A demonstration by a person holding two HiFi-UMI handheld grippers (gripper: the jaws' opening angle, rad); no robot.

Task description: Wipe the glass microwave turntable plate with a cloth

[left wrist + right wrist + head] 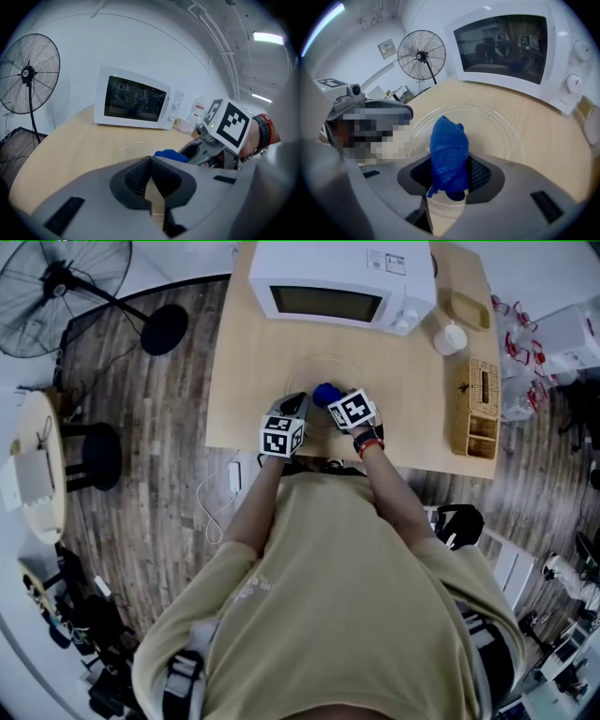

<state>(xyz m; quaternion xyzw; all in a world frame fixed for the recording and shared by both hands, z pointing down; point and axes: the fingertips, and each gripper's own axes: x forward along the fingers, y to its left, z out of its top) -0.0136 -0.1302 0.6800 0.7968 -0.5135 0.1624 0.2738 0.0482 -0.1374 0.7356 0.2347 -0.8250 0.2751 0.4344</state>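
The clear glass turntable plate (323,367) lies flat on the wooden table in front of the microwave. It also shows in the left gripper view (133,150) and the right gripper view (497,126). My right gripper (450,164) is shut on a bunched blue cloth (449,150), held over the plate's near part (325,393). My left gripper (150,161) is shut with nothing between its pads, its tips over the plate's near left rim (296,407). From the left gripper view, the right gripper (206,150) and the cloth (166,153) sit just to the right.
A white microwave (342,282) with its door closed stands at the table's far edge. A white cup (450,337) and a wicker holder (476,407) are on the right side. The table's near edge (281,451) runs under my arms. A floor fan (61,292) stands at the left.
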